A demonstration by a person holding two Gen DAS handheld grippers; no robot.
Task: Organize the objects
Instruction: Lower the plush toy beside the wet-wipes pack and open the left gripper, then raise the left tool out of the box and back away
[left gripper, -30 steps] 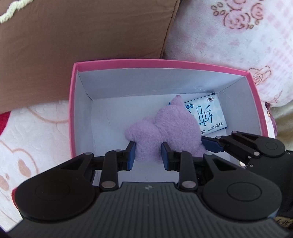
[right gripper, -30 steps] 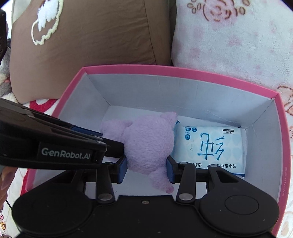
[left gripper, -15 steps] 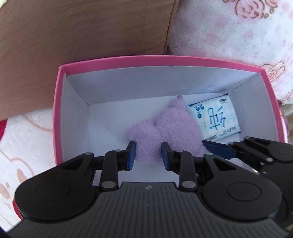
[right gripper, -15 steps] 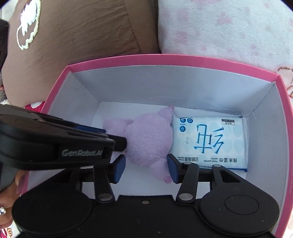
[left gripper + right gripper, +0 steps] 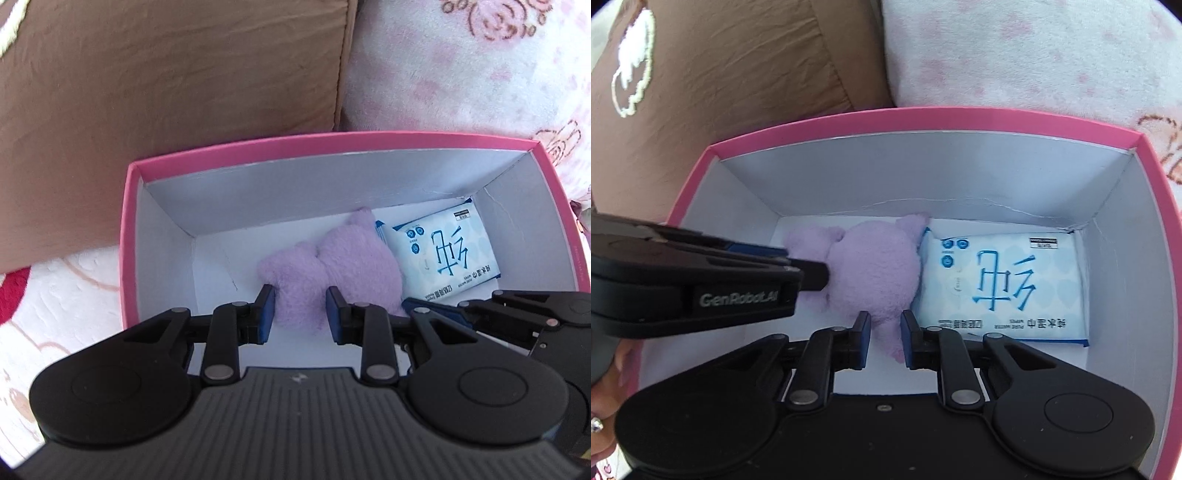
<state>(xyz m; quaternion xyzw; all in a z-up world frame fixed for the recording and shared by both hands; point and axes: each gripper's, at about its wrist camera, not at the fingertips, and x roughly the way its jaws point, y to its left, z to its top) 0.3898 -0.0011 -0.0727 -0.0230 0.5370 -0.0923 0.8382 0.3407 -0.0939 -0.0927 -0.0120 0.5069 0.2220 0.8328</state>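
1. A pink box (image 5: 923, 122) with a white inside sits on a patterned bed cover, in front of a brown pillow (image 5: 166, 92) and a pink floral blanket (image 5: 480, 74).
2. A purple plush (image 5: 875, 266) lies on the box floor, about midway along it.
3. A pack of wipes (image 5: 1001, 284) lies flat in the box, touching the plush on the side away from the brown pillow and reaching into the far corner.
4. The left claw (image 5: 300, 314) reaches into the box and is clenched on one end of the plush, which bulges between its blue pads.
5. The right claw (image 5: 885, 339) has just been closing and now pinches a small limb of the plush, on its near side.
6. Both claws point steeply down into the box.
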